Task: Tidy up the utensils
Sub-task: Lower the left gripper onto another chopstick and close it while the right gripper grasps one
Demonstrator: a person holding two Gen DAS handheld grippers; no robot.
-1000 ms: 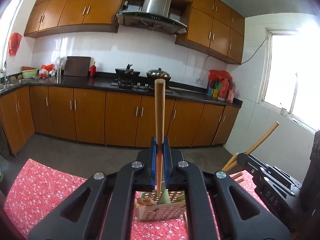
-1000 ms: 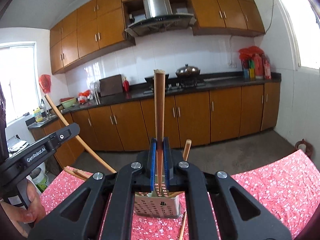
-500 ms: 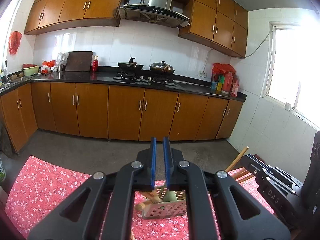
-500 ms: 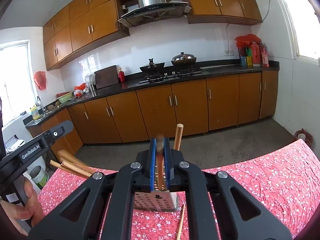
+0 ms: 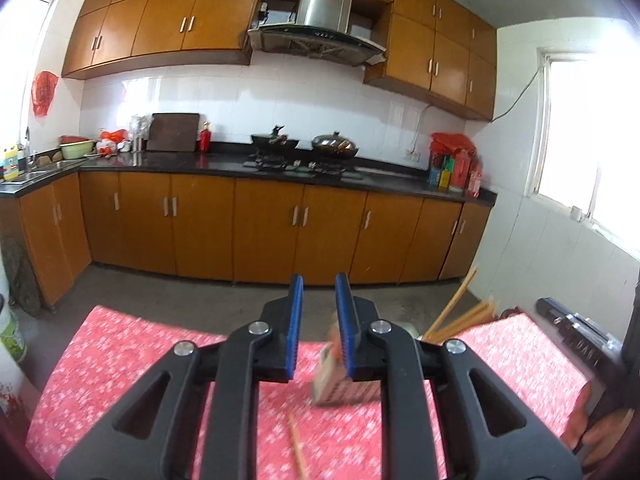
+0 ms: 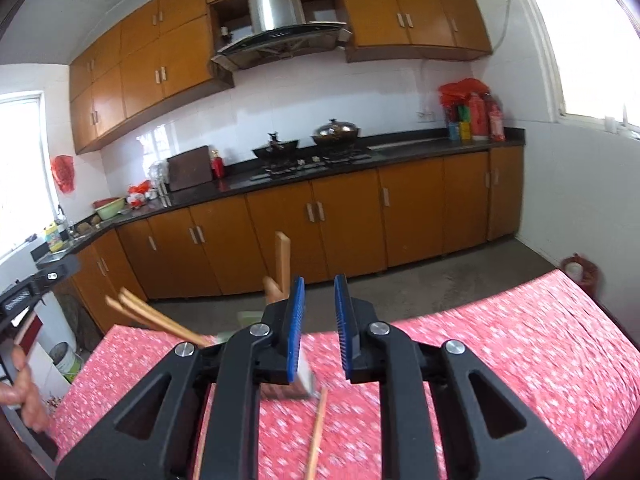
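Note:
A perforated metal utensil holder (image 5: 340, 380) stands on the red floral tablecloth (image 5: 120, 360), with wooden chopsticks (image 5: 460, 316) and utensil handles sticking out of it. My left gripper (image 5: 320, 320) is open and empty, just left of and above the holder. My right gripper (image 6: 319, 320) is open and empty; the holder (image 6: 304, 380) sits just behind its left finger, with chopsticks (image 6: 156, 320) and a wooden handle (image 6: 282, 264) rising from it. A loose chopstick (image 6: 316, 432) lies on the cloth in front; it also shows in the left wrist view (image 5: 298, 448).
The right gripper's body (image 5: 576, 340) shows at the right in the left wrist view. The left gripper's body (image 6: 36, 292) and a hand show at the left in the right wrist view. Kitchen cabinets (image 5: 260, 228) and a stove stand beyond the table's far edge.
Both grippers held wooden utensils upright over the holder, then dropped them in and opened. Both have since pulled back and apart, the holder now off-centre in each view.

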